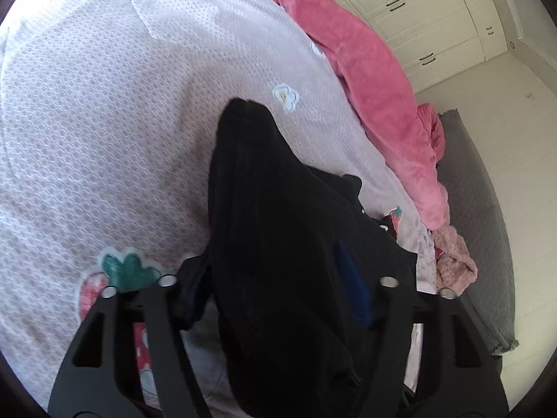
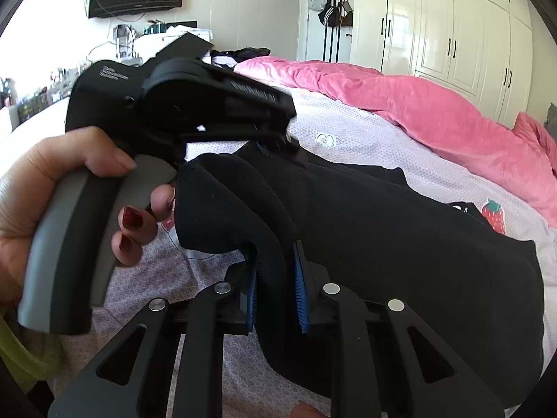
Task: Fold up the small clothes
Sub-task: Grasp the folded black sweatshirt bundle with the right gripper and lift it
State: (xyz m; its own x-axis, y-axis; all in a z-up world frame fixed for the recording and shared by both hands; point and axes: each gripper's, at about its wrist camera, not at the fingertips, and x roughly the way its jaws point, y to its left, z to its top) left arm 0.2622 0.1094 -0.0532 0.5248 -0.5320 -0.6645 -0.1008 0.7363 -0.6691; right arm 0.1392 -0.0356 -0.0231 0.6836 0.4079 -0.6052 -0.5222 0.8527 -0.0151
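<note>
Fold in progress, seen from both wrist cameras. The black garment [image 2: 365, 216] is lifted partly clear of the lilac bedspread [image 1: 104, 122], with its far end trailing down onto the spread near the pink duvet [image 2: 435, 111].

Right gripper [image 2: 276, 285]: the 2 blue-padded fingers [image 2: 301, 289] are drawn close together on a thick fold of the cloth, which passes up between them; the grip looks firm, though a narrow gap remains for the bunched fabric.

Left gripper [image 2: 275, 142]: seen from the side in the right wrist view, carried in the person's left hand [image 2: 62, 188], its tip pressed into the upper edge of the garment. In its own camera view the cloth drapes over and hides the fingertips, with only a strip of 1 blue pad [image 1: 355, 289] showing, so I cannot tell how far the jaws stand apart, though fabric appears to hang from them.

To do this step well, judged from the layout: keep both held points level and pulled gently apart so the edge is taut, lay the trailing end flat on the bedspread first, then lower the held edge over it so the 2 layers align. Releasing either side before the cloth lies flat would likely let the thick fabric slump and crease.
</note>
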